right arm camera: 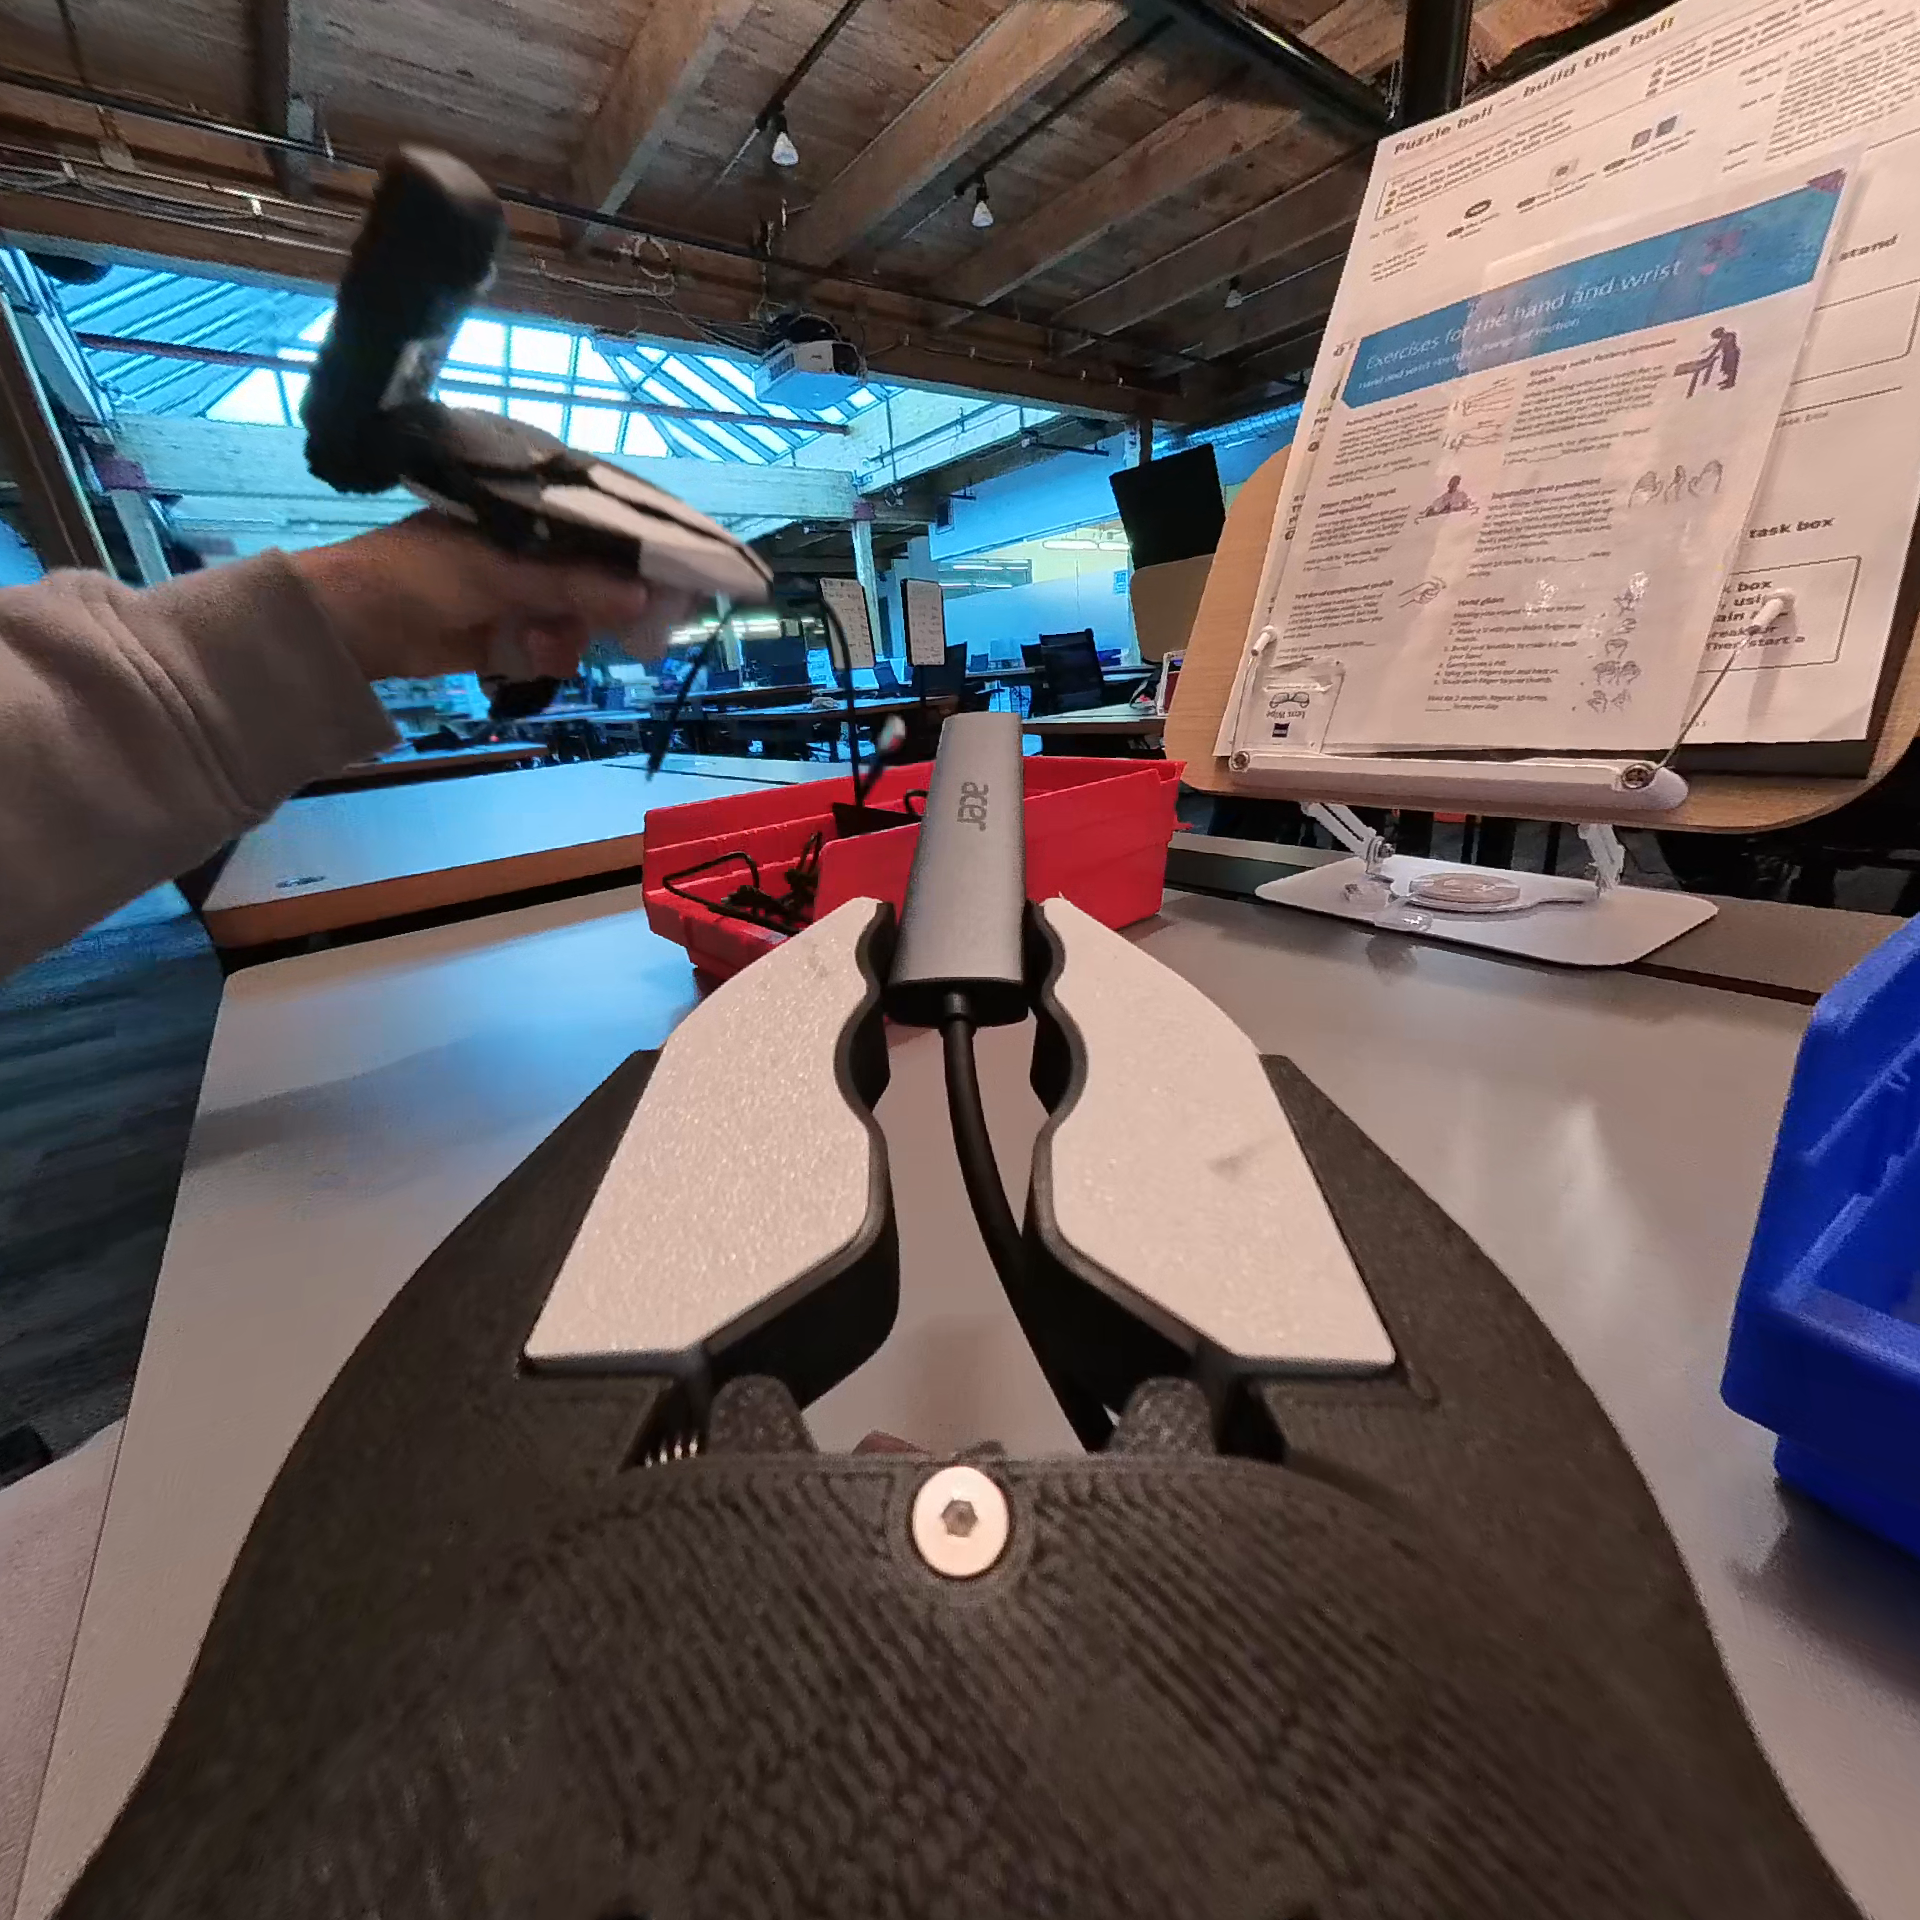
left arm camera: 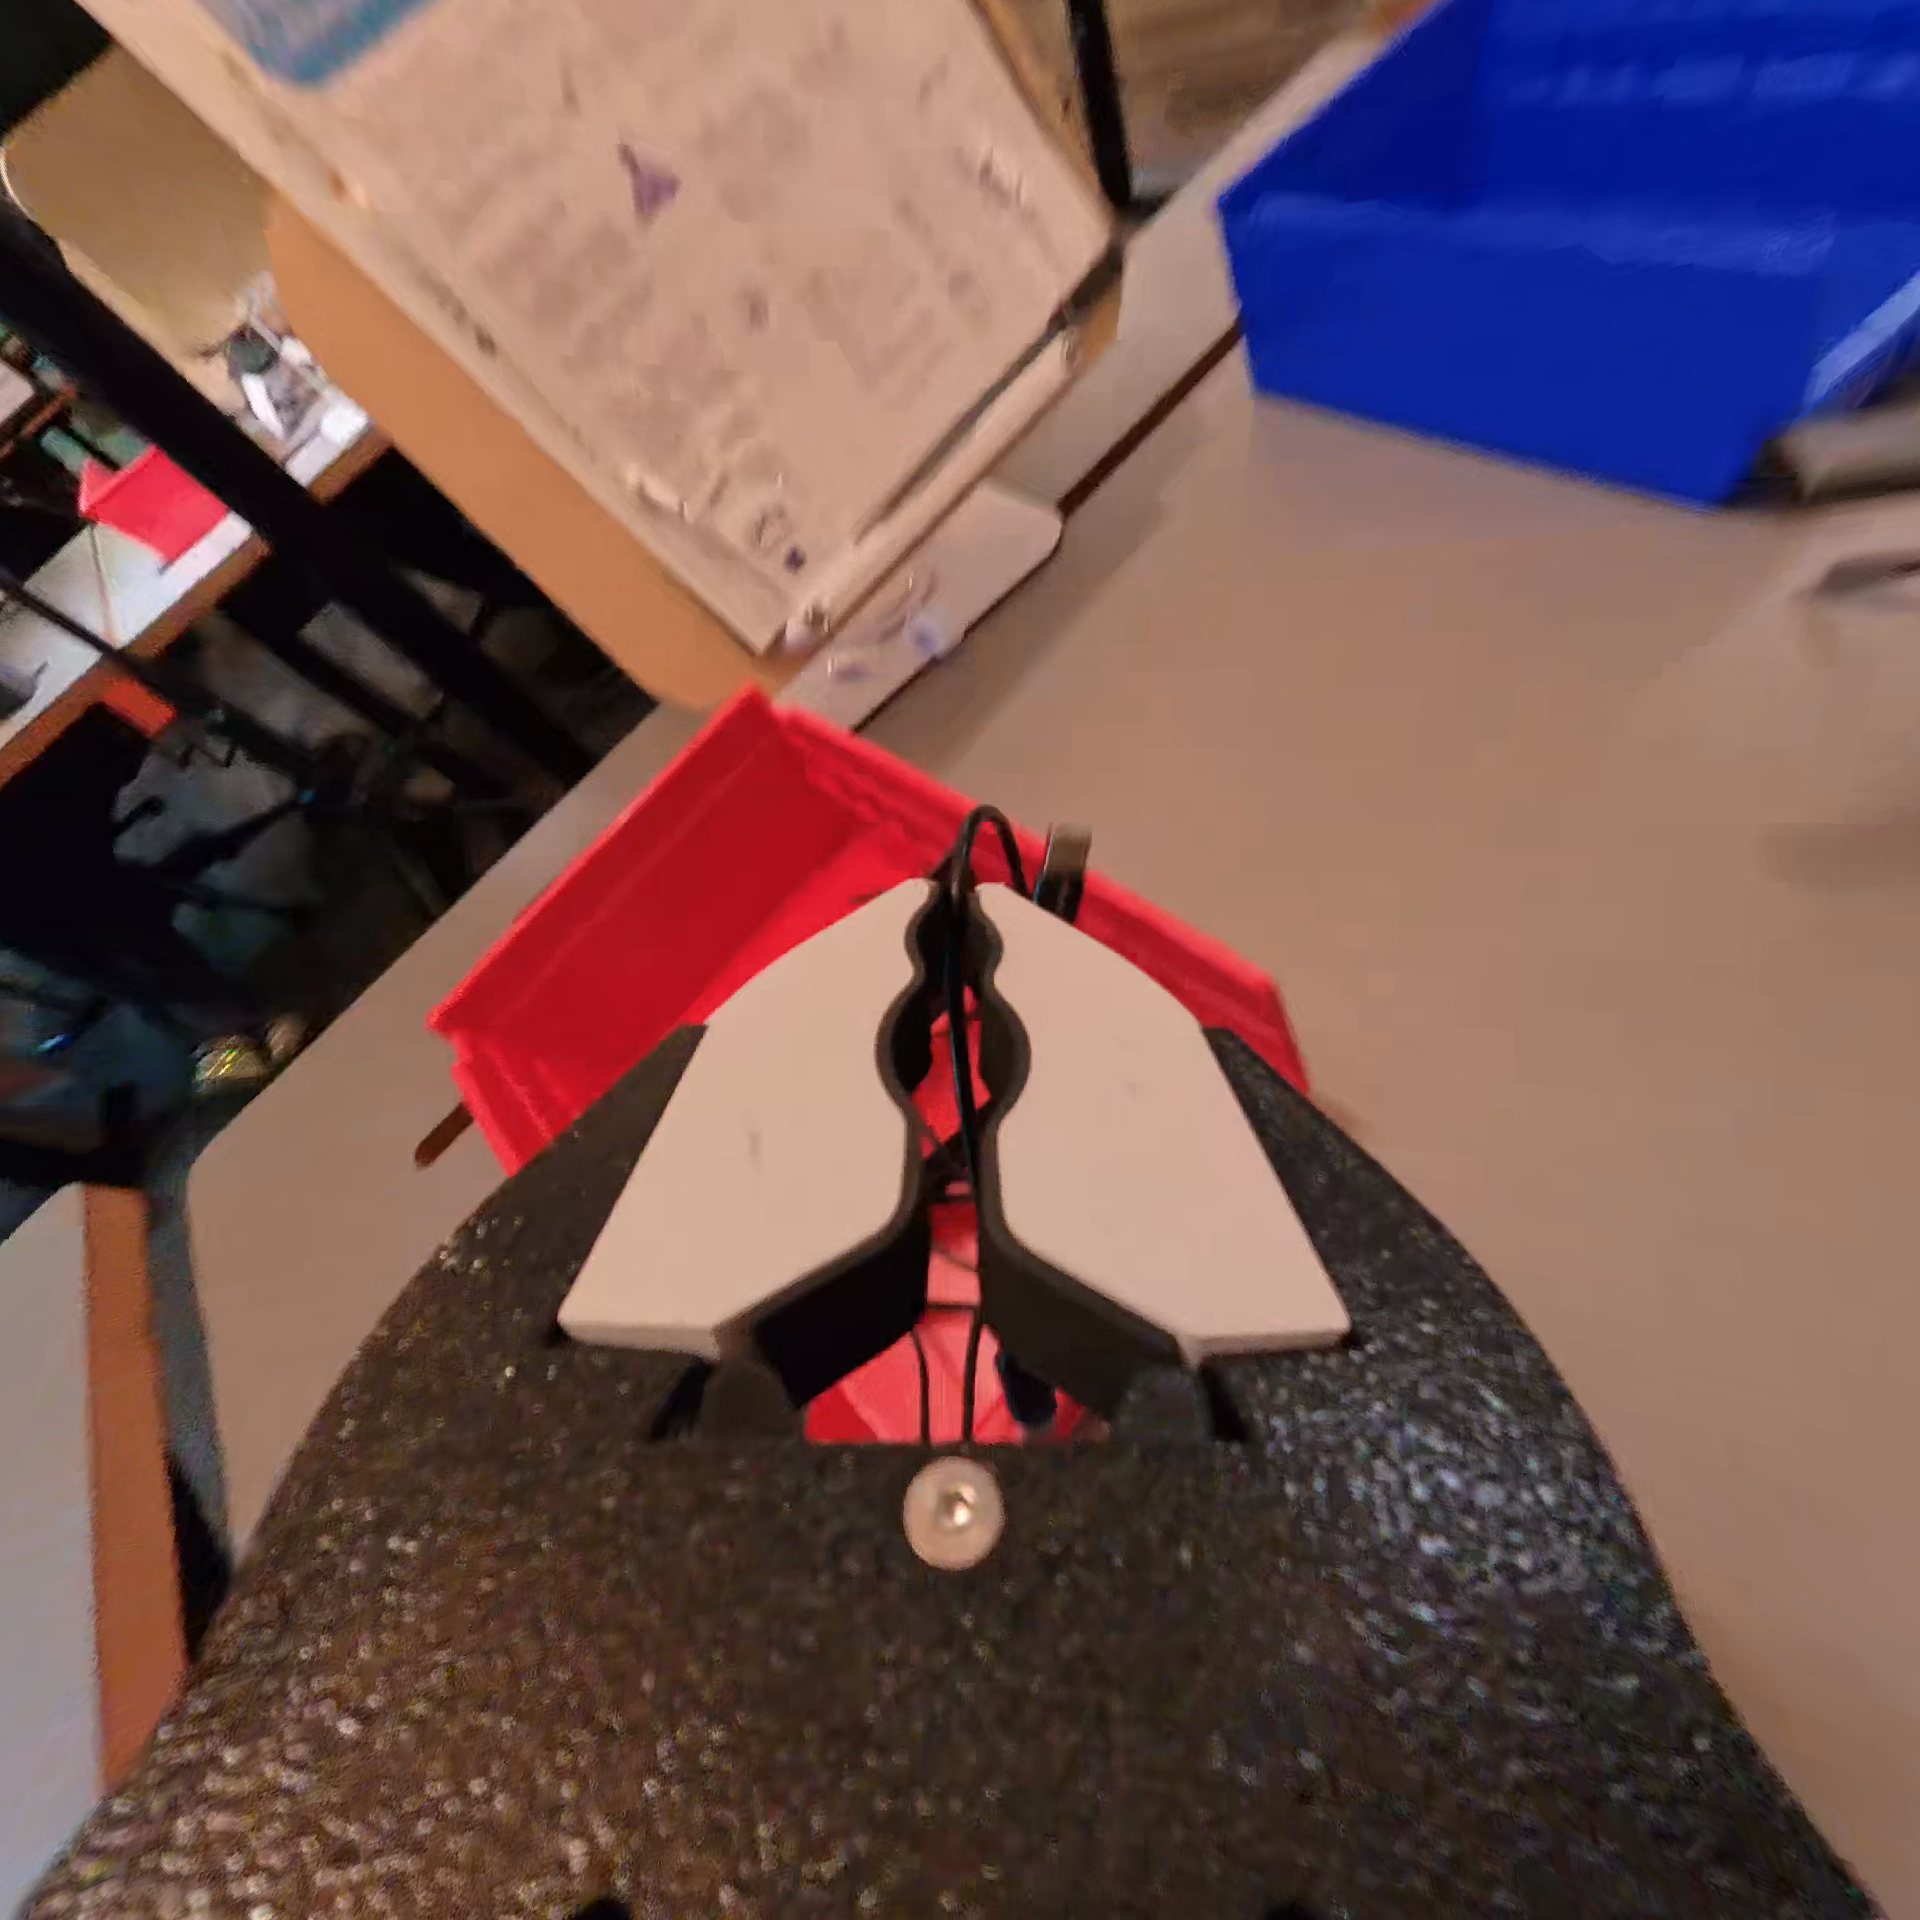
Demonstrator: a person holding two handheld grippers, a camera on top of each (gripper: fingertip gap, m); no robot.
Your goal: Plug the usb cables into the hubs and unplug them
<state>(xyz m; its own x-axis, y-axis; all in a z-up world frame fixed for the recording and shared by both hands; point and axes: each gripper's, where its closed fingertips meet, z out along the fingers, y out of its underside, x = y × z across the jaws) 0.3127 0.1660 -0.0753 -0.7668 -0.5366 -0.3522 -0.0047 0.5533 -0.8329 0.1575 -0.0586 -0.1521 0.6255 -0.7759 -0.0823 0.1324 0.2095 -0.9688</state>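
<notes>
In the left wrist view my left gripper is shut on a thin black USB cable, held above the red bin. The cable's plug sticks up just past the fingertips. In the right wrist view my right gripper is shut on the near end of a grey USB hub, which points forward above the table, its own black lead running back between the fingers. The left gripper shows there too, raised at the left, with the cable dangling over the red bin.
More black cables lie in the red bin. A blue bin stands at the right, also in the left wrist view. A document stand with printed sheets is behind the red bin. The grey table has an edge at the left. The gap from one gripper's tips to the other's is roughly 30 cm.
</notes>
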